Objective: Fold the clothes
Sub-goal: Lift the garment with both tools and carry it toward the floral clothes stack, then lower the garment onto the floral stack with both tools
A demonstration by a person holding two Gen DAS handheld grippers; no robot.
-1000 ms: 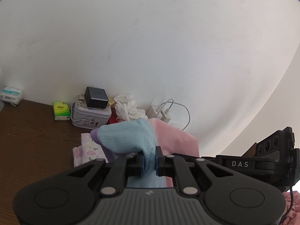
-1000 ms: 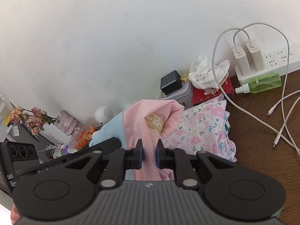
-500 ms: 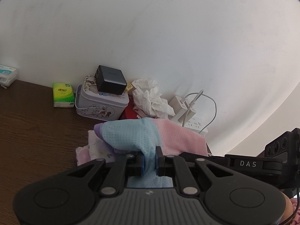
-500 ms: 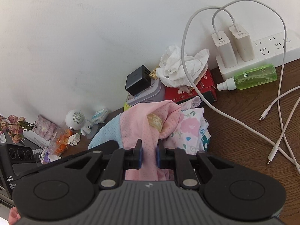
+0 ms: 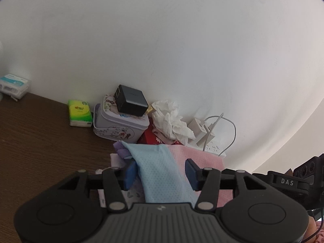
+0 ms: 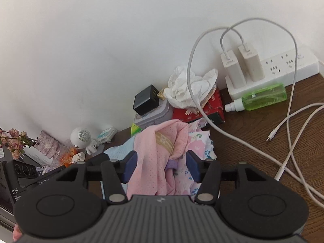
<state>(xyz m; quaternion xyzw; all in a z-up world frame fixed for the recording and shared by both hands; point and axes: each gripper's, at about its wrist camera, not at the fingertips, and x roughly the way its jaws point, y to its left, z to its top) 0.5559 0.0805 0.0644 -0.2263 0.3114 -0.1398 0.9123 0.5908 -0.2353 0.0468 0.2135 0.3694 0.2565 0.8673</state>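
Blue-and-pink mesh garment, one piece, lying on top of a floral-print cloth on the dark wooden table; a beige waistband label shows in an open fold on the pink side.

Left gripper: jaws spread wide, pads standing clear to either side of the blue half, holding nothing.

Right gripper: jaws likewise spread, straddling the bunched pink half without pinching it.

Backdrop along the wall, left to right: green tissue pack, decorated tin with a black charger on its lid, crumpled white paper over a red box, white power strip with two adapters, green spray bottle, loose white cables.

Progress, as judged: the garment rests doubled and compact on the stack, so at least one fold appears laid. The pink edge is rumpled and gaping, not flat. This fits either a fold just set down with smoothing or a further fold left, or a finished piece stacked loosely; the pictures do not settle which.
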